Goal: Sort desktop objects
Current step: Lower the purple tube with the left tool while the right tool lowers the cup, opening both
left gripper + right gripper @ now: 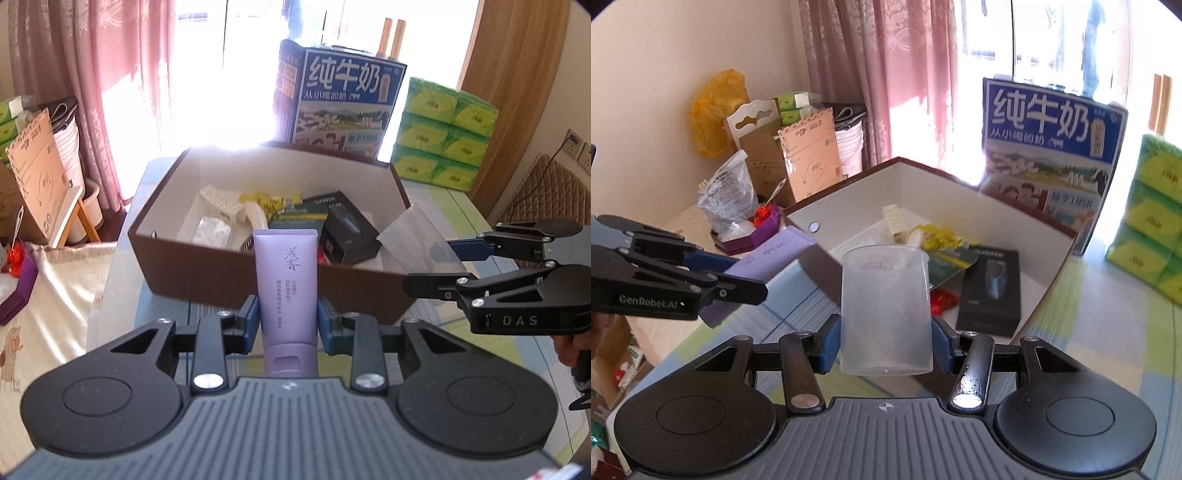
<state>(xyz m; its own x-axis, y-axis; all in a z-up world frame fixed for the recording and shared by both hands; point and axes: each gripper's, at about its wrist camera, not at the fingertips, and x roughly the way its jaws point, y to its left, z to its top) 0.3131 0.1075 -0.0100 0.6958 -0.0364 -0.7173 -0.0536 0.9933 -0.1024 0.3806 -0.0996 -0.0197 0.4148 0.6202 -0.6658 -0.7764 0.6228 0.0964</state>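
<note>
My left gripper (pixel 288 321) is shut on a purple tube (pixel 288 280), cap toward the camera, held in front of the brown box's (pixel 192 269) near wall. My right gripper (pixel 886 339) is shut on a clear plastic cup (pixel 885 310), held upright before the same brown box (pixel 849 184). Inside the box lie a black carton (pixel 991 291), a green pack, a white brush and yellow bits. The left wrist view shows the right gripper (pixel 436 266) with the cup (pixel 417 236) at the box's right corner. The right wrist view shows the left gripper (pixel 738 273) and tube (pixel 768 258) at the left.
A tall blue milk carton box (pixel 340 99) stands behind the brown box, with stacked green tissue packs (pixel 443 133) to its right. Left of the table are cardboard boxes (pixel 37 177), a purple tray (pixel 750 236) with a plastic bag, and pink curtains.
</note>
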